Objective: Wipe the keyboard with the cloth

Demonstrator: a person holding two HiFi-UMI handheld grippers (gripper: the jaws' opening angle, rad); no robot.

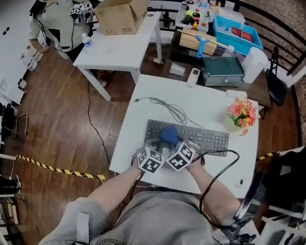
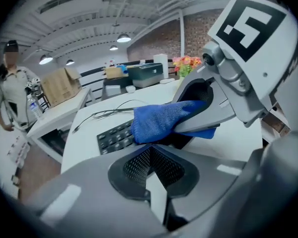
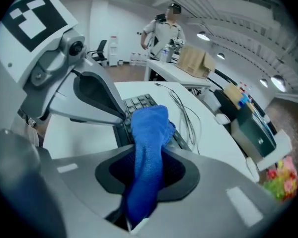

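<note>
Blue cloth is pinched between the jaws of the right tool. It runs up from the grip, and its bunched free end hangs just past the tips onto the keys of the dark keyboard. The left tool has its jaws drawn together with nothing between them. It sits close beside the right tool, on that tool's left, so the right tool's body fills the right of the left gripper view. From there, the cloth lies just ahead of the left tool's tips and a little to their right, resting on the keyboard. The keyboard stretches across the white table in front of both tools, mostly off to the right of the right tool. Its thin cable loops on the table beyond the tools. A pot of pink and orange flowers stands further right.
</note>
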